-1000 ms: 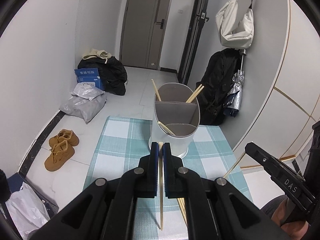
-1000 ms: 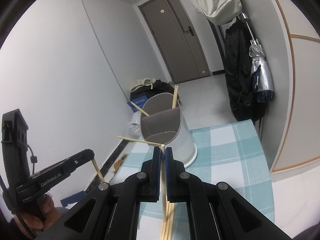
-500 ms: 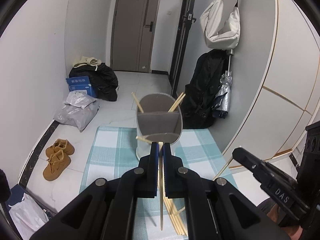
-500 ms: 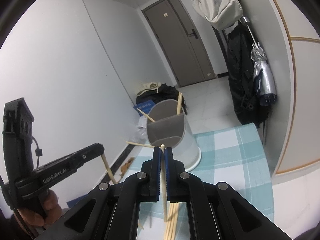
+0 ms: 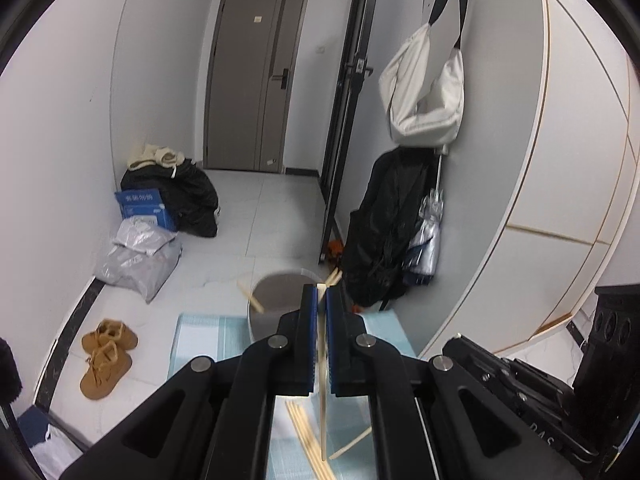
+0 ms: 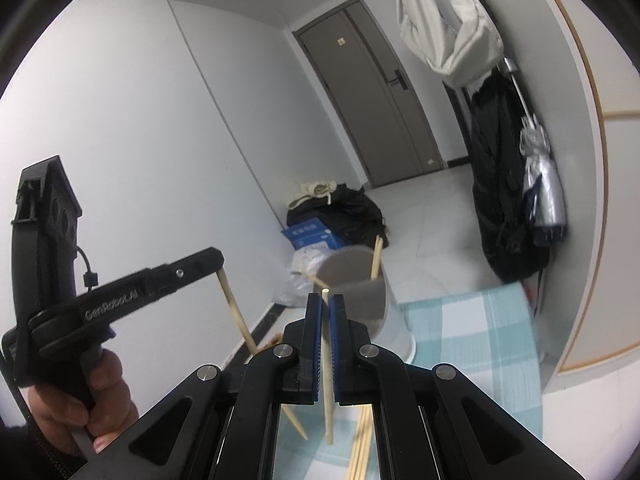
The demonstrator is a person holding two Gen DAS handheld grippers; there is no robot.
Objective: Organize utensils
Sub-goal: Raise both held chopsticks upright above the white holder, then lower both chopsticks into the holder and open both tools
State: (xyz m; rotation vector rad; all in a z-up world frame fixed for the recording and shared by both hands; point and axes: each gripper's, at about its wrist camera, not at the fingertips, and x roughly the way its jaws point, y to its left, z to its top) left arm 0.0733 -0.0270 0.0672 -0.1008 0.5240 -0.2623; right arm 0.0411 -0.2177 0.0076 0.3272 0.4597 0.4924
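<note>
Both grippers are clamped down tight right now, one stick each. The left gripper [image 5: 319, 296] has its blue pads closed on a pale wooden chopstick [image 5: 322, 408] that hangs below the fingers, its top end just poking out above the tips. The right gripper [image 6: 326, 304] pinches a second pale wooden chopstick [image 6: 328, 396] the same way.

The grey and white plastic utensil holder with dividers [image 6: 360, 292] sits just beyond both sets of fingertips and a bit lower, with a few sticks already leaning in it.

If I were doing this: carry each stick so its low end passes over the rim, and don't open until the end is well inside a compartment. One hand at a time seems safer, since the two grippers are near each other and could knock sticks.

More loose chopsticks [image 5: 308, 436] lie below the fingers on the teal and white checked tablecloth [image 6: 468, 328].

Room beyond: grey door [image 5: 248, 80], white bag hanging [image 5: 424, 96], brown shoes [image 5: 106, 352] on the floor.
</note>
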